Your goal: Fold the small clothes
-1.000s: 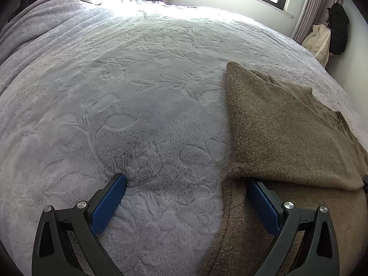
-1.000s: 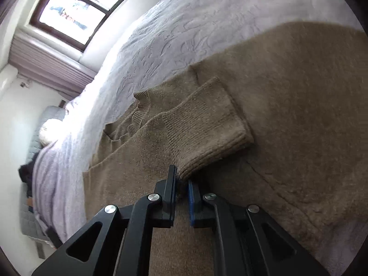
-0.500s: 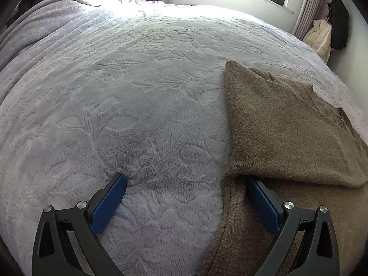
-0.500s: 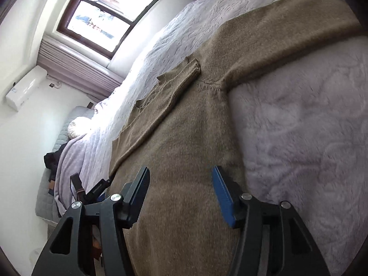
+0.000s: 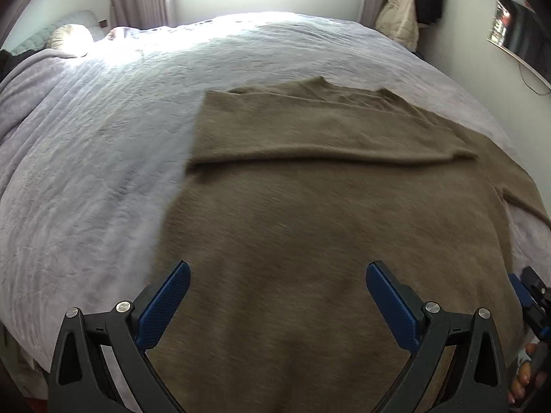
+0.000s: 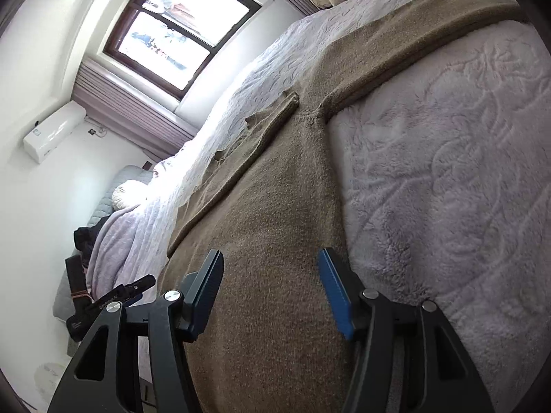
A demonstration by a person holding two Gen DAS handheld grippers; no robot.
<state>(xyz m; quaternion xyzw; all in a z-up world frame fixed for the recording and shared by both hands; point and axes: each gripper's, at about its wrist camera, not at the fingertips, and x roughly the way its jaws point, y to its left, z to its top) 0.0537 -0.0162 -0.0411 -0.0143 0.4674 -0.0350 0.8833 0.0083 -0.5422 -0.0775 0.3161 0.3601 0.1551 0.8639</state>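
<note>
A brown knit sweater (image 5: 310, 213) lies flat on the bed, with one sleeve (image 5: 327, 137) folded across its upper part. My left gripper (image 5: 275, 296) is open and empty, above the sweater's lower body. In the right wrist view the sweater (image 6: 275, 223) runs up the middle, its other sleeve (image 6: 406, 44) stretched out to the upper right. My right gripper (image 6: 272, 292) is open and empty, over the sweater's lower side edge. The right gripper's blue tip (image 5: 523, 292) shows at the left wrist view's right edge.
The bed is covered by a pale lilac embossed fleece blanket (image 5: 86, 172). A pillow (image 5: 69, 32) and dark clothes lie at the head. A window (image 6: 179, 31), an air conditioner (image 6: 51, 130) and hanging coats (image 5: 406, 17) line the walls.
The right gripper let go of the sleeve cuff and opened, then drew back. The left gripper pulled back from the sweater's left edge and moved right, over its body.
</note>
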